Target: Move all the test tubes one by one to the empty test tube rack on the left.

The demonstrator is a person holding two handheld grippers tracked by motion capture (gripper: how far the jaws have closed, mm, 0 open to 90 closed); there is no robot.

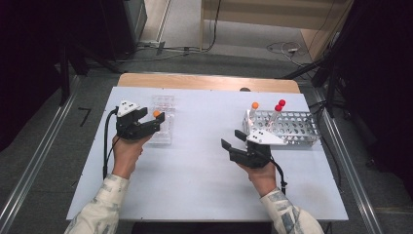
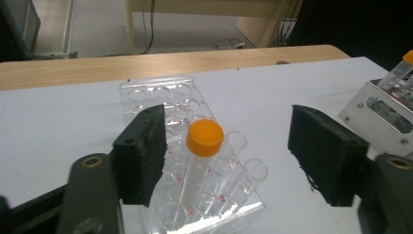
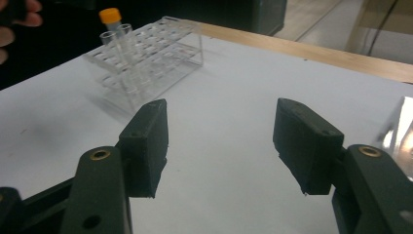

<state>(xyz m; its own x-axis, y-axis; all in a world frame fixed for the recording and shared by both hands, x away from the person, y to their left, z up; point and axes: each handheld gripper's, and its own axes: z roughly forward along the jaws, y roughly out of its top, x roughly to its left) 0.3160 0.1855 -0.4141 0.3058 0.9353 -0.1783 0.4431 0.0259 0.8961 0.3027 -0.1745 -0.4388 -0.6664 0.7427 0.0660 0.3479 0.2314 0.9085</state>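
Left gripper [image 2: 229, 151] has its jaws spread wide, gripping nothing. The orange-capped tube [image 2: 200, 163] stands upright between them in the clear rack [image 2: 160, 97], centre frame. Right gripper [image 1: 238, 141], jaws wide and empty, sits farther off by the metal rack [image 1: 292, 127].

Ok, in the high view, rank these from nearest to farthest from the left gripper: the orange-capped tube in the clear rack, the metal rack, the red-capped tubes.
1. Orange-capped tube: at the left gripper's open jaws, standing in the clear rack.
2. Metal rack: across the table, at the right.
3. Red-capped tubes: standing in that rack; too close to it to call.
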